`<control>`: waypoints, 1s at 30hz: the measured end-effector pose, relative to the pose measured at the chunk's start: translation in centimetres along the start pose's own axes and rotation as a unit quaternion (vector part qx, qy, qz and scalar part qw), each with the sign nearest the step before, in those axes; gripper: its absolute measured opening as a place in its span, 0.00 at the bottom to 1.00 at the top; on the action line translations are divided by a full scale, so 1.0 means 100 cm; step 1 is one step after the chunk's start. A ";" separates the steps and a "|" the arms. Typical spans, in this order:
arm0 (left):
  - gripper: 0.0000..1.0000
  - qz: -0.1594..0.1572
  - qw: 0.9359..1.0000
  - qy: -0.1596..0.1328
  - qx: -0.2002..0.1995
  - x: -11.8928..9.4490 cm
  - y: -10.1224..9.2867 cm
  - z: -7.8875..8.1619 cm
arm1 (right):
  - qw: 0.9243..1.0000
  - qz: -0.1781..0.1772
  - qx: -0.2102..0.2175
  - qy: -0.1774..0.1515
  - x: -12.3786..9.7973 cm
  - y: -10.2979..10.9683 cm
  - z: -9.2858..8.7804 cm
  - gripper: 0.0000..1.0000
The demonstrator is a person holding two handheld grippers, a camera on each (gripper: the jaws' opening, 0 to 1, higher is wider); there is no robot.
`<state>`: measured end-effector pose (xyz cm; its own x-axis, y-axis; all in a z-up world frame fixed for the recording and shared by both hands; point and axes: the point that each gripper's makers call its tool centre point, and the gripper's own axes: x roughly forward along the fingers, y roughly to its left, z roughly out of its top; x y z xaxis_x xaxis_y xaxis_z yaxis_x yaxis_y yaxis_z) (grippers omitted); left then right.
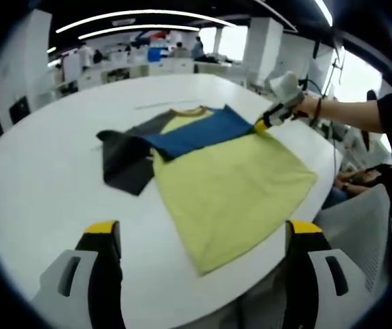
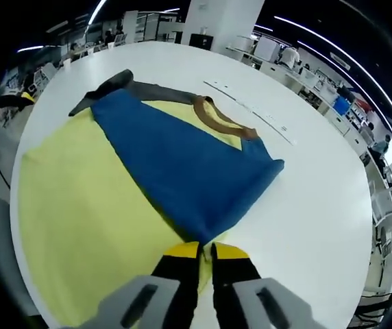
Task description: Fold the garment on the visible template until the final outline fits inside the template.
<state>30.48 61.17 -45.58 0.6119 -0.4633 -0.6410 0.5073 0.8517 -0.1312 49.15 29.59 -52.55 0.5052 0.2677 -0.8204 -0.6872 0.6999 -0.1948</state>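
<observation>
A T-shirt lies flat on the white table (image 1: 38, 185). It has a yellow body (image 1: 227, 181), a brown collar (image 2: 220, 120) and a dark grey sleeve (image 1: 124, 161) spread out to one side. The blue sleeve (image 2: 182, 164) is folded across the chest. My right gripper (image 2: 206, 248) is shut on the end of that blue sleeve, with yellow cloth just beneath. In the left gripper view the right gripper (image 1: 270, 118), held by a hand, pinches the sleeve at the shirt's far right edge. My left gripper (image 1: 203, 233) hangs wide open above the near table edge, short of the shirt's hem.
A thin pale strip (image 2: 251, 110) lies on the table beyond the collar. A grey chair (image 1: 360, 226) stands off the table's right edge, and a person's arm (image 1: 347, 110) reaches in there. Desks and people fill the office behind.
</observation>
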 end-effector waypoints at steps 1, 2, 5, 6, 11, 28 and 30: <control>0.96 0.000 1.000 0.000 -0.001 0.000 0.000 0.000 | 1.000 0.000 0.004 -0.001 -0.001 -0.001 0.000 0.00; 0.95 0.000 1.000 0.000 -0.002 0.000 0.000 0.000 | 1.000 -0.003 0.011 -0.005 -0.002 -0.002 0.000 0.00; 0.95 -0.001 1.000 0.000 -0.004 0.000 0.000 -0.001 | 1.000 -0.006 0.022 -0.007 -0.004 -0.006 0.000 0.00; 0.95 -0.001 1.000 0.000 -0.004 0.000 0.000 -0.001 | 1.000 -0.008 0.028 -0.008 -0.004 -0.007 0.000 0.00; 0.95 -0.001 1.000 0.002 -0.004 0.001 0.001 -0.001 | 0.998 -0.014 0.058 -0.017 -0.006 -0.011 0.002 0.00; 0.95 0.002 1.000 0.008 -0.004 0.000 0.002 -0.005 | 0.983 -0.034 0.178 0.007 -0.004 -0.028 -0.030 0.00; 0.95 0.002 1.000 0.009 -0.004 0.000 0.002 -0.006 | 0.983 -0.033 0.179 0.006 -0.004 -0.026 -0.029 0.00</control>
<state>30.22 61.50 -46.00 0.6035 -0.4549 -0.6549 0.4995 0.8558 -0.1343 49.21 25.73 -53.28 0.5344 0.2072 -0.8194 -0.4247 0.9040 -0.0485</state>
